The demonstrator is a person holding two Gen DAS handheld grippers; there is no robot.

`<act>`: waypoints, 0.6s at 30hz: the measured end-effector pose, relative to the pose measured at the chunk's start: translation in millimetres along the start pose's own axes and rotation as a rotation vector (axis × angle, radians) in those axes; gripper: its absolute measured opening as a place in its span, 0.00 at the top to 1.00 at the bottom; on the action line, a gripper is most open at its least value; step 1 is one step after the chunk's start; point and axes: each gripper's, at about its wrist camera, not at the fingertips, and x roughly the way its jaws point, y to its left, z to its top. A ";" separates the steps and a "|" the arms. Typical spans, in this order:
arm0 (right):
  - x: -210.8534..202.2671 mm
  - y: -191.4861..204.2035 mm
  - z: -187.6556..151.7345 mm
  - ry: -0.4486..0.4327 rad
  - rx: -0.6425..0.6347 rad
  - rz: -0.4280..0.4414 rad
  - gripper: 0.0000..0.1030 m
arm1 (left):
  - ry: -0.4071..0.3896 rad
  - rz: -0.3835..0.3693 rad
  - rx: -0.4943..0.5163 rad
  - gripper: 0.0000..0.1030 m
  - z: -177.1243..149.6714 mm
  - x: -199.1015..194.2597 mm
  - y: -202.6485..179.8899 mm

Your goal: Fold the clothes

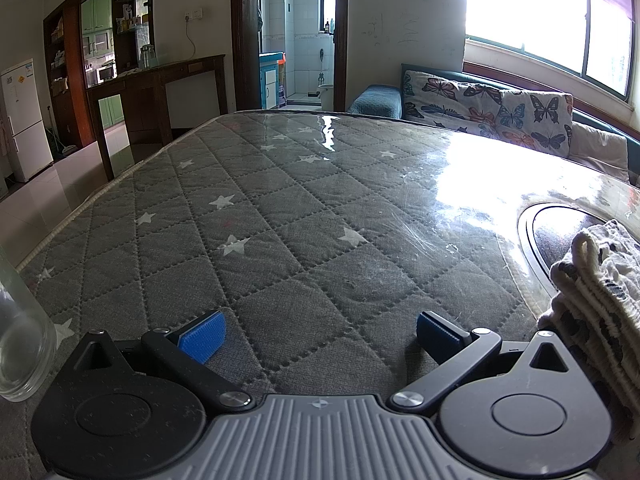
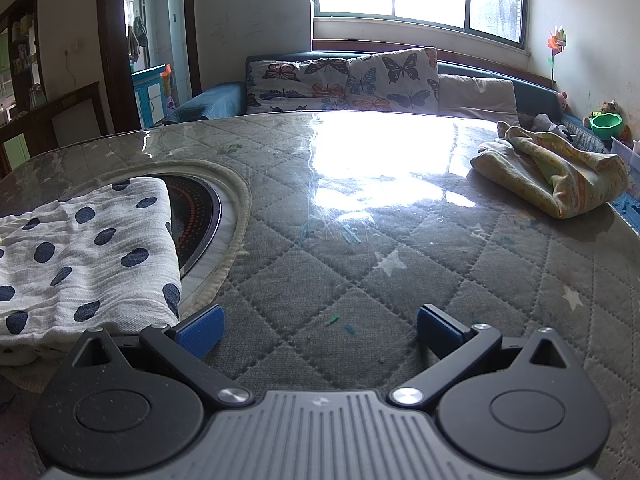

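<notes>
Grippers first, since they're closest: left gripper point(image 1: 320, 334) and right gripper point(image 2: 320, 330) both sit low over the quilted star cover point(image 2: 360, 288), jaws spread wide with nothing between the blue pads. My guess is they're parked like that because one piece is done and the next hasn't been grabbed yet.

Just left of the right gripper is the polka-dot cloth point(image 2: 88, 248), already folded into a neat stack. It partly overlaps the round inset burner point(image 2: 200, 216), probably just shoved aside to keep the middle free for working. From the left wrist you only see the layered edge of it on the far right.

Further back on the right, well away from both grippers, a crumpled yellow garment point(image 2: 560, 172) is bunched up near the edge, so I'd say that's next. Behind it all is the butterfly-print sofa point(image 2: 348, 80) under the window.
</notes>
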 end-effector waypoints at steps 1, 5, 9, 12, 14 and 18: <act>0.1 -0.2 0.0 0.000 0.000 0.000 0.00 | 0.000 0.000 0.000 0.00 0.2 0.5 0.3; 0.3 -0.8 0.3 0.001 0.001 0.001 0.00 | 0.000 0.000 0.000 0.00 0.4 1.2 0.6; 0.3 -1.3 0.3 0.001 0.001 0.001 0.00 | 0.000 0.000 0.000 0.00 0.4 1.2 0.5; 0.4 -1.6 0.3 0.001 0.001 0.001 0.00 | 0.000 0.000 0.000 0.00 0.3 1.2 0.5; 0.5 -1.5 0.3 0.001 0.001 0.001 0.00 | 0.000 0.000 0.000 0.00 0.3 1.2 0.5; 0.5 -1.4 0.3 0.001 0.001 0.001 0.00 | 0.000 0.000 0.000 0.00 0.3 1.2 0.5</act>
